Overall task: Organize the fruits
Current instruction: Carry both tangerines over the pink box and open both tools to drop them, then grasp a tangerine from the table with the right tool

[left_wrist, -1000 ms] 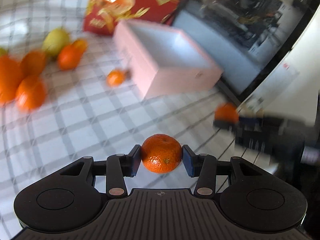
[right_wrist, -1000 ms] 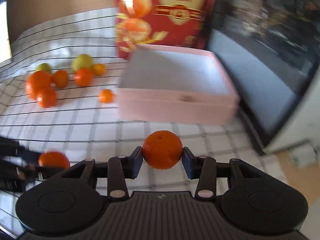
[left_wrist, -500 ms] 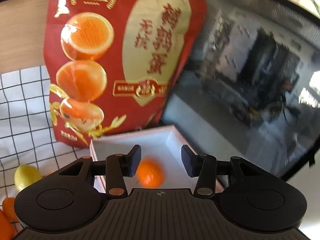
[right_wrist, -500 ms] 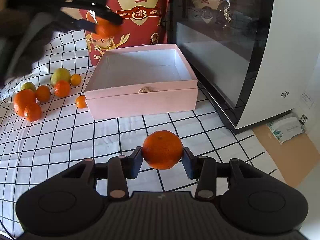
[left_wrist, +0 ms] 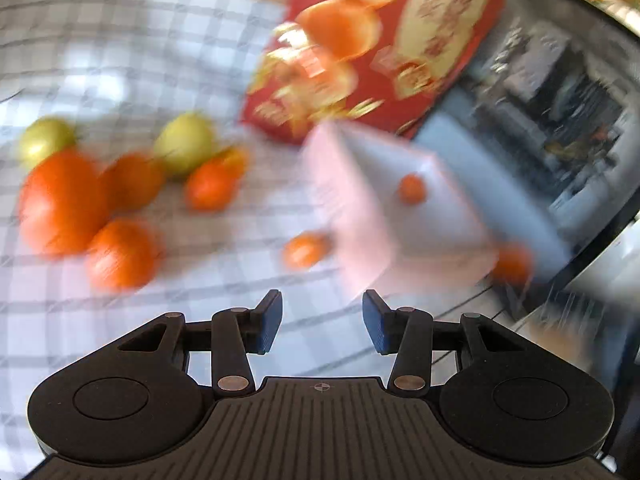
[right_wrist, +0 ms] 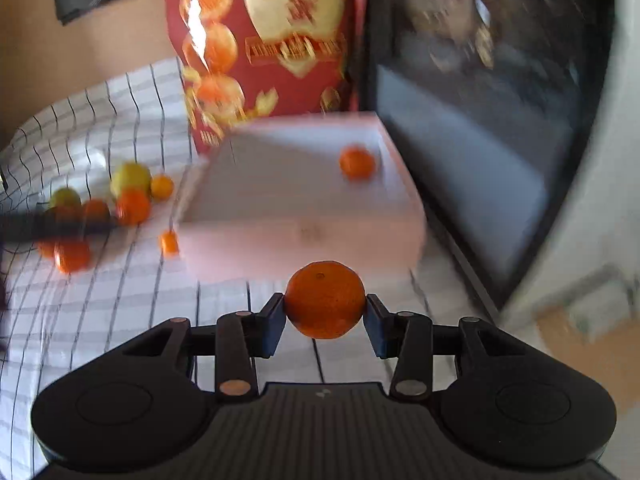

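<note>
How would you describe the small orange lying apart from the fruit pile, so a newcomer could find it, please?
Start at the pink box before the red bag. Just off its front left corner lies a small orange on the checked cloth. Unlike the fruit pile farther left, it sits alone.

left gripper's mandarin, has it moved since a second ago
Yes. It has left the open left gripper and now lies inside the pink box, near its far right corner: the mandarin.

Black ribbed tool (left_wrist: 322,322) body; blue pads (left_wrist: 270,320); silver rivets on linkages.
</note>
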`<act>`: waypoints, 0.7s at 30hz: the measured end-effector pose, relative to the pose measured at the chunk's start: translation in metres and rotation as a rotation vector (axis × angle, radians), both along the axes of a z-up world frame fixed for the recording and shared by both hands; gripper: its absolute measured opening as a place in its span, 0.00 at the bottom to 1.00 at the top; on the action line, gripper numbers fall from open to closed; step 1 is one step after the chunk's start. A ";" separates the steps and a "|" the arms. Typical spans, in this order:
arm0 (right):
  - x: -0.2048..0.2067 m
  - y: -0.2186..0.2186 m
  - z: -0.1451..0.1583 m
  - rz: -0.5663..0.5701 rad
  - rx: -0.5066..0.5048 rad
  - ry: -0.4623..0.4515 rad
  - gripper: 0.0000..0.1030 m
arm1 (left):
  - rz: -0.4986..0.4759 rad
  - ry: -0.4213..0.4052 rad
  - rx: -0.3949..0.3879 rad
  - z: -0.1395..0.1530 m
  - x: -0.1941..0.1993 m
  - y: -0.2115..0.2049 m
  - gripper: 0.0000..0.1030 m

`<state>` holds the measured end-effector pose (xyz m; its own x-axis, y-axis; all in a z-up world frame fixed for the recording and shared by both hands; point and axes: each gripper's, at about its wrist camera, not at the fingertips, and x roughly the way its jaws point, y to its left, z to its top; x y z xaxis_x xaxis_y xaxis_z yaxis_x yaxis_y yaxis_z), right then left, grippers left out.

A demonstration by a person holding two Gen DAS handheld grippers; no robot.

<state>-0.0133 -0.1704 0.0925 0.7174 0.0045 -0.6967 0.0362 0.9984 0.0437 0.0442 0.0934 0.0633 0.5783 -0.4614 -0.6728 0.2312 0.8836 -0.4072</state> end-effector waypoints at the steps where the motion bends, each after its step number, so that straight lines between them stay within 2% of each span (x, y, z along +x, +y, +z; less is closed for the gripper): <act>1: 0.011 0.001 0.009 0.012 -0.013 -0.025 0.41 | 0.028 0.010 0.020 -0.003 -0.004 0.010 0.48; 5: 0.065 0.003 0.042 0.042 -0.064 -0.127 0.41 | 0.157 0.023 0.038 -0.007 -0.017 0.049 0.48; 8: 0.096 0.008 0.056 0.060 -0.078 -0.139 0.43 | 0.219 0.020 0.084 -0.008 -0.026 0.065 0.48; 10: 0.102 0.017 0.056 0.084 -0.071 -0.135 0.44 | 0.241 0.033 0.097 -0.009 -0.028 0.071 0.48; 14: 0.094 0.054 0.039 0.205 -0.030 -0.094 0.44 | 0.270 0.060 0.088 -0.015 -0.036 0.081 0.48; 21: 0.081 0.139 -0.001 0.430 -0.149 -0.038 0.44 | 0.277 0.062 0.077 -0.015 -0.053 0.094 0.48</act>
